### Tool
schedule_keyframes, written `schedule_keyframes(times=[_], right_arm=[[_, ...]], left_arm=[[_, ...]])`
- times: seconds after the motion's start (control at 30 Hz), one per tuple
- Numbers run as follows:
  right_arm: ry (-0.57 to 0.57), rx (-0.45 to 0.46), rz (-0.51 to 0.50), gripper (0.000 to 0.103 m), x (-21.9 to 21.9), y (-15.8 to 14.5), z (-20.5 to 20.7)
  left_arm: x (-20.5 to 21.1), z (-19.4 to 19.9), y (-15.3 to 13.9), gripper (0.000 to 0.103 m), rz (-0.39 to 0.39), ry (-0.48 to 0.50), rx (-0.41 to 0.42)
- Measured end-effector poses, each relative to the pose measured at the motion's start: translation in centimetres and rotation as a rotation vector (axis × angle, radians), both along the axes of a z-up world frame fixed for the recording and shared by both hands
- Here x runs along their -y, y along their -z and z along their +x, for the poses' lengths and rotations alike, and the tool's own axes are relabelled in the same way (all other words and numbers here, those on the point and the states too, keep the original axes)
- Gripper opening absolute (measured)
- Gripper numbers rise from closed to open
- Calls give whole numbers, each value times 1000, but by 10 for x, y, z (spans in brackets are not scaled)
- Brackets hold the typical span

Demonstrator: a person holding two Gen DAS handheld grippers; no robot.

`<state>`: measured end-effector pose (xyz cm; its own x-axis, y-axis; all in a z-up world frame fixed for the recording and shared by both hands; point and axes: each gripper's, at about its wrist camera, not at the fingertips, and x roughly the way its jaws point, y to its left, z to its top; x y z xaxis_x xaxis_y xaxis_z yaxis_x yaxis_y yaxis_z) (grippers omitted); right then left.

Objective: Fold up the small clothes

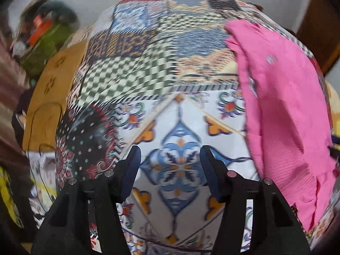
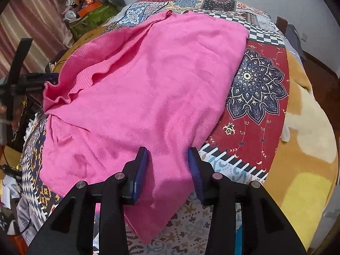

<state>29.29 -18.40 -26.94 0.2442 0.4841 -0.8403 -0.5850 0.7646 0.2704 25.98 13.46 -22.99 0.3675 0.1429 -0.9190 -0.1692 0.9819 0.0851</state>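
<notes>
A pink knit garment (image 2: 148, 89) lies spread, partly folded over, on a patchwork-patterned cloth (image 2: 259, 97); its ribbed hem is ruffled at the left. My right gripper (image 2: 168, 149) stands open over the garment's near corner, with pink fabric lying slack between the blue pads and neither pad pressing it. In the left wrist view the pink garment (image 1: 282, 110) is off to the right. My left gripper (image 1: 170, 150) is open above the bare patterned cloth (image 1: 131, 68), with nothing between its fingers. That view is blurred.
A heap of clutter with a green bag and orange items (image 2: 91, 14) sits at the back left, by a curtain (image 2: 31, 21). A mustard cloth (image 1: 53, 89) and thin cables hang off the left edge. A brown and yellow blanket (image 2: 308, 148) lies along the right.
</notes>
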Motion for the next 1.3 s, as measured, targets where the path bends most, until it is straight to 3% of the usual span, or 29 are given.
schedule_keyframes(times=[0.1, 0.23, 0.4, 0.57, 0.67, 0.73, 0.8, 0.93, 1.07, 1.2, 1.3], right_arm=[[1, 1, 0, 37, 0, -3, 3], [20, 40, -7, 37, 1, -13, 8], [64, 70, 32, 40, 7, -23, 18], [71, 42, 38, 41, 3, -11, 26], [46, 13, 16, 41, -2, 2, 28], [28, 26, 17, 41, -3, 7, 25], [22, 19, 28, 41, -1, 7, 25], [5, 17, 33, 41, 0, 7, 25], [-3, 13, 34, 41, 1, 7, 25], [0, 5, 32, 41, 3, 5, 26], [10, -1, 30, 41, 4, 4, 28]], left_arm=[[1, 4, -19, 57, -91, 4, 60], [40, 22, -40, 65, -112, 101, 107], [102, 62, -32, 78, -71, 237, 97], [142, 101, 2, 79, -46, 284, 26], [148, 105, 17, 79, 107, 303, 39], [136, 104, 19, 80, 172, 306, 69], [114, 103, 18, 79, 158, 270, 68], [42, 100, 14, 79, 118, 76, 56], [-11, 96, 12, 72, 62, -62, 17], [-18, 83, 0, 72, -49, -71, 52], [1, 70, -5, 72, -121, -12, 60]])
